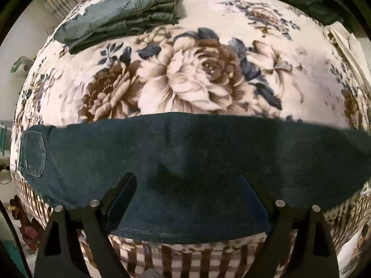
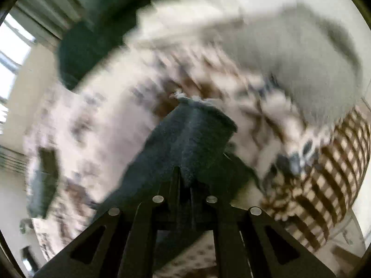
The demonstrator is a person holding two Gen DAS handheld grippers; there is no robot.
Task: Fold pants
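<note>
Pants (image 1: 185, 157) across floral blanket (image 1: 197, 74); left tongs (image 1: 187, 180) wide; right tongs (image 2: 185, 178) pinching hem; folded jeans (image 1: 125, 11) beyond.

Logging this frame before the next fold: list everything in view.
dark jeans: one, dark teal-blue, spread across the bed's near edge; frayed hem end lifted.
folded jeans: one stack, faded blue-grey, far left of bed.
floral blanket: one, cream with brown and blue flowers, covering the bed.
cream cloth: one, off-white, right edge.
left hand-held gripper: black, open above the dark jeans.
right hand-held gripper: black, shut on the hem end.
</note>
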